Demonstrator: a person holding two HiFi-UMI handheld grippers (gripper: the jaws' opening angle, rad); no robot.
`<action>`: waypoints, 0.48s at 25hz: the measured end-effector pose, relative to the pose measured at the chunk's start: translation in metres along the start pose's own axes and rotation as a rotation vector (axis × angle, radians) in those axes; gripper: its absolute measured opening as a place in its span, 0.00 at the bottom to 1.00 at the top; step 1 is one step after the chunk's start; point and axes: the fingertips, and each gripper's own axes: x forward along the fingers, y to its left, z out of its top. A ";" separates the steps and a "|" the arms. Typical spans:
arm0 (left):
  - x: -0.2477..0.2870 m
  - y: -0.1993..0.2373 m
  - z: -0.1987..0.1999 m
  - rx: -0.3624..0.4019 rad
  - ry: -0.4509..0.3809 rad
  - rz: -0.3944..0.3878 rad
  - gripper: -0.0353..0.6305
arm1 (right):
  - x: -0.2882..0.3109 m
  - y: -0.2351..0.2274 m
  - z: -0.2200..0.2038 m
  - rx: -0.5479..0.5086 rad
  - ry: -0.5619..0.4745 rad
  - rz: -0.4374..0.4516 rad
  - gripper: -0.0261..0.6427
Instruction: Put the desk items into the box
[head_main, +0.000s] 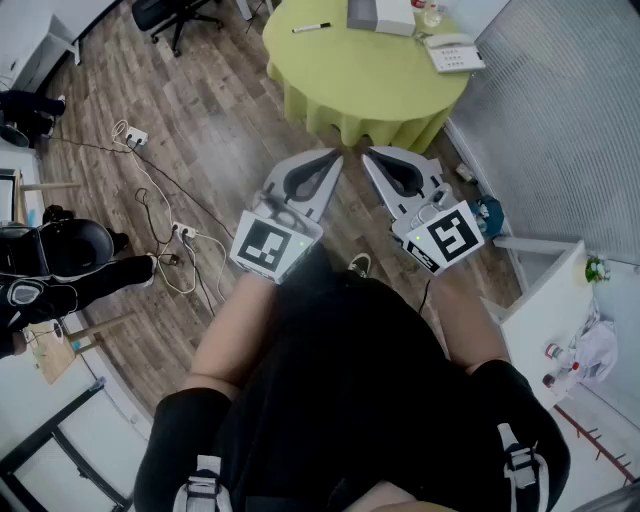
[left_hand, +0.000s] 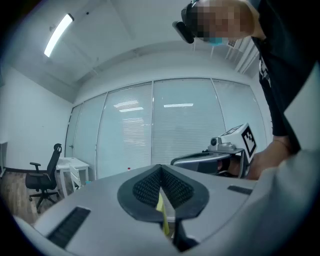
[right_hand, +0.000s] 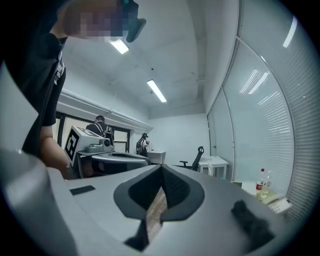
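In the head view a round table with a lime-green cloth (head_main: 360, 85) stands ahead of me. On it lie a black marker (head_main: 311, 28), a grey box (head_main: 380, 15) and a white desk phone (head_main: 452, 52). My left gripper (head_main: 335, 155) and right gripper (head_main: 368, 153) are held side by side at waist height, short of the table, tips pointing toward it. Both are shut with nothing between the jaws. The left gripper view shows the left gripper (left_hand: 160, 170) with its pads pressed together, and the right gripper view shows the same for the right gripper (right_hand: 161, 167).
A power strip with cables (head_main: 130, 133) lies on the wood floor at the left. A person in black (head_main: 50, 265) sits at the far left. An office chair (head_main: 175, 15) stands behind the table. A white desk (head_main: 555, 305) is at the right, by the blinds.
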 end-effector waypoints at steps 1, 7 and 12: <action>0.001 0.001 -0.001 -0.002 0.008 -0.004 0.07 | 0.002 -0.002 0.000 -0.001 0.001 -0.002 0.06; 0.002 0.013 -0.005 -0.020 0.028 -0.008 0.07 | 0.015 -0.006 0.000 0.007 0.005 0.001 0.06; 0.005 0.032 -0.005 -0.024 0.028 -0.009 0.07 | 0.032 -0.011 -0.002 0.006 0.017 -0.006 0.07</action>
